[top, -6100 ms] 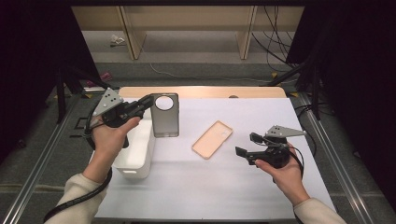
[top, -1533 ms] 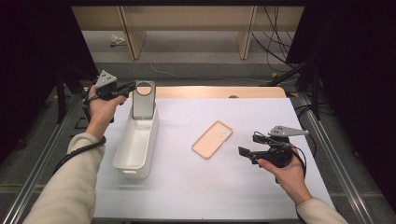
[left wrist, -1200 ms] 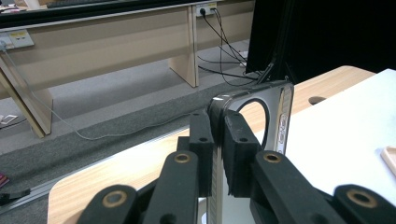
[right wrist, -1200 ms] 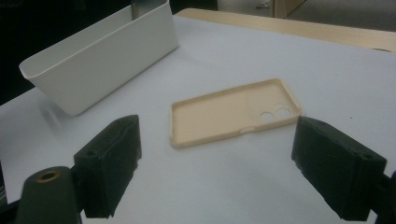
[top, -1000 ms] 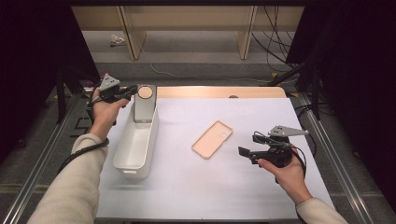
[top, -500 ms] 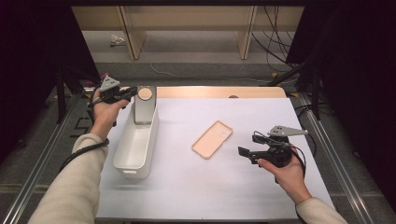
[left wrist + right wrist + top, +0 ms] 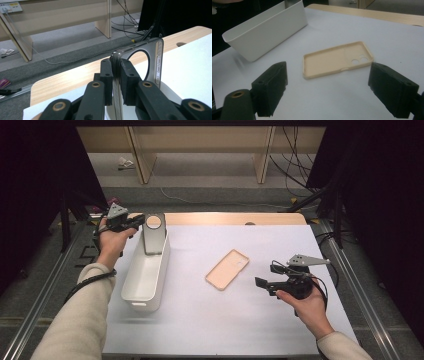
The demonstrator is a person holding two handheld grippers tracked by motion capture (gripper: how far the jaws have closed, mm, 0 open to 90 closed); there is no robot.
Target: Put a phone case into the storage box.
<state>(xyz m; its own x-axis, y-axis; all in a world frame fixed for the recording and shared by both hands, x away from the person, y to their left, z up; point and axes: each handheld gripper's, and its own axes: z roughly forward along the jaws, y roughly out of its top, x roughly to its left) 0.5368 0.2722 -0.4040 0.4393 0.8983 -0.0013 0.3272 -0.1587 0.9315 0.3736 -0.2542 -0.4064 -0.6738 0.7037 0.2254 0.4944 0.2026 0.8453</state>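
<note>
White sheeting covers the table (image 7: 200, 320), whose bare wooden edge (image 7: 235, 218) runs along the far side in front of a grey floor strewn with cables. Nearest the person, the right gripper (image 7: 264, 284) rests low over the sheet with its jaws spread wide and nothing between them, pointing at a beige phone case (image 7: 228, 269) that lies open side up, just ahead of it and apart from it. Farther off on the left, the left gripper (image 7: 141, 220) has its jaws pinched on the upper edge of a grey phone case (image 7: 154, 234) with a round camera cutout, holding it upright at the far end of the long white bin (image 7: 146, 275).
</note>
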